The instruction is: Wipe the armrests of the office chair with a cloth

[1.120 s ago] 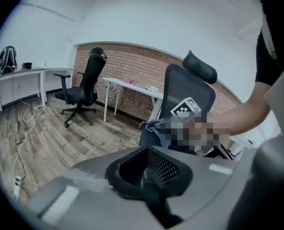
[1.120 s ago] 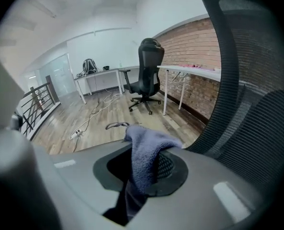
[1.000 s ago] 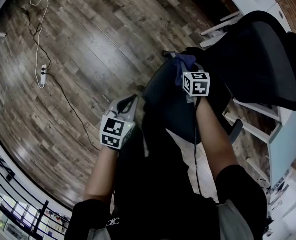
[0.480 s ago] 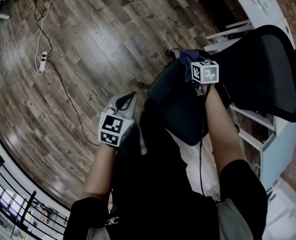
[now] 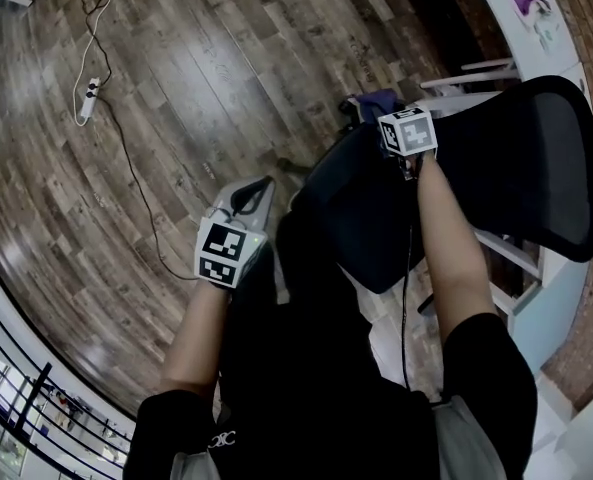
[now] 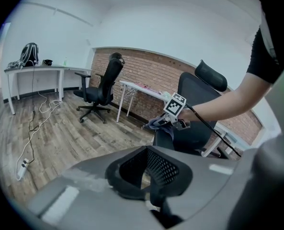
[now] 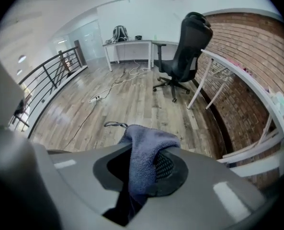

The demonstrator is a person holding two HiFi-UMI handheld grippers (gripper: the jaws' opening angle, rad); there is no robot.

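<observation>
The office chair (image 5: 536, 158) stands on your right, its seat under your right forearm. Your right gripper (image 5: 390, 118) is the nearer one, reaching over the seat's far edge and clamped on the cloth (image 5: 374, 101), which drapes forward out of the jaws. I cannot make out the armrest under it; it likely lies just below. Your left gripper (image 5: 248, 200), jaws together and empty, hangs over the floor, well apart from the chair.
</observation>
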